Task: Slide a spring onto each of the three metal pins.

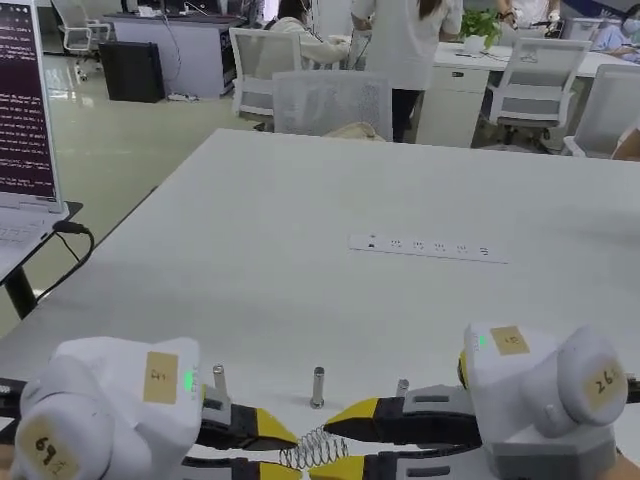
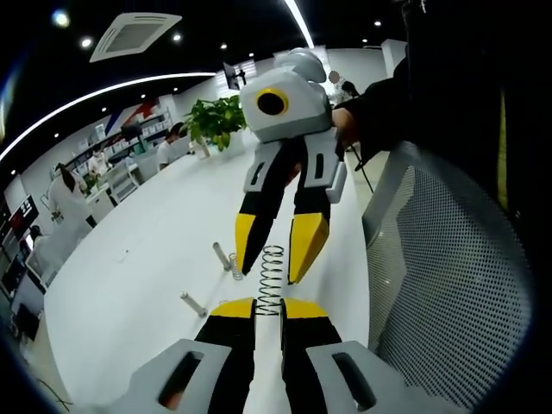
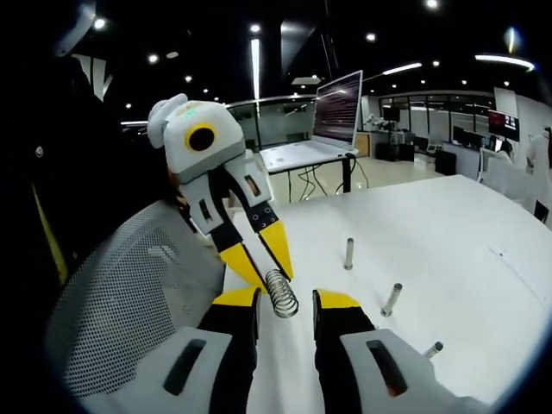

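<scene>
**First:** Spring (image 1: pixel 312 452) first. Where is it?

**Second:** Bottom centre of the head view, lying crosswise between the two sets of yellow tips, low over the white table (image 1: pixel 300 220).

**First:** Who has hold of it?

**Second:** The left gripper (image 1: pixel 290 452), reaching in from the lower left. In the left gripper view its jaws are pinched together on one end of the coil, and the rest runs up the frame from them.

**First:** And the right gripper (image 1: pixel 330 447)?

**Second:** It comes in from the lower right. Its jaws stand apart, one on either side of the coil's free end. I can't tell whether either tip touches the wire.

**First:** The metal pins (image 1: pixel 317 387)?

**Second:** Three of them, upright in a row across the table, just above the grippers in the head view. All three are bare, and the middle one stands right above the spring.

**First:** What else is about?

**Second:** A white power strip (image 1: pixel 428 247) lies right of centre, well apart from the pins. A laptop (image 1: pixel 20 120) with its screen lit is at the left edge. Office chairs and people fill the top of the frame.
</scene>
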Demonstrator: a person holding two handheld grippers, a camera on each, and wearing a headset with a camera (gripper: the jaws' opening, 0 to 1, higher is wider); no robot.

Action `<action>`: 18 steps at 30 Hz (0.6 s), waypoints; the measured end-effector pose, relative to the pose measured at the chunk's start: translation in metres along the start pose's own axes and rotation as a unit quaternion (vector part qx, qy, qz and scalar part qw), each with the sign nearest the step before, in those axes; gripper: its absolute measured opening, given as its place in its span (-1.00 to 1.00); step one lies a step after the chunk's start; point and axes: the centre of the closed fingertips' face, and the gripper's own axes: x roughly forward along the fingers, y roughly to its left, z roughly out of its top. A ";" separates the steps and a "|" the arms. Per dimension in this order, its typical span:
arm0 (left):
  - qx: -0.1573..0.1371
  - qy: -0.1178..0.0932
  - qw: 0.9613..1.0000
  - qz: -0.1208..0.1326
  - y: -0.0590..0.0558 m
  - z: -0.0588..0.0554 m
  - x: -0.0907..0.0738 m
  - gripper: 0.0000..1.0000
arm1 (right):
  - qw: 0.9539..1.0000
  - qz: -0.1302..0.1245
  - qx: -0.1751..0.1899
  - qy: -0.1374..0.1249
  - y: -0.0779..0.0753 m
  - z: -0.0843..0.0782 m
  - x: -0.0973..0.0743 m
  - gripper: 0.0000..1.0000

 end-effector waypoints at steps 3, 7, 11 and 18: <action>0.005 -0.006 1.000 -0.001 -0.001 0.004 0.000 -0.95 | 1.000 0.008 0.005 -0.004 0.003 0.002 0.001 -0.58; 0.010 -0.017 1.000 -0.005 -0.003 0.009 0.000 -0.95 | 1.000 0.014 0.005 -0.007 0.005 0.003 0.001 -0.67; 0.011 -0.018 1.000 0.000 -0.001 0.010 -0.001 -0.95 | 1.000 0.018 0.012 -0.009 0.007 0.004 0.000 -0.70; 0.013 -0.020 1.000 -0.002 -0.002 0.010 0.000 -0.95 | 0.999 0.025 0.020 -0.004 0.010 0.004 0.001 -0.81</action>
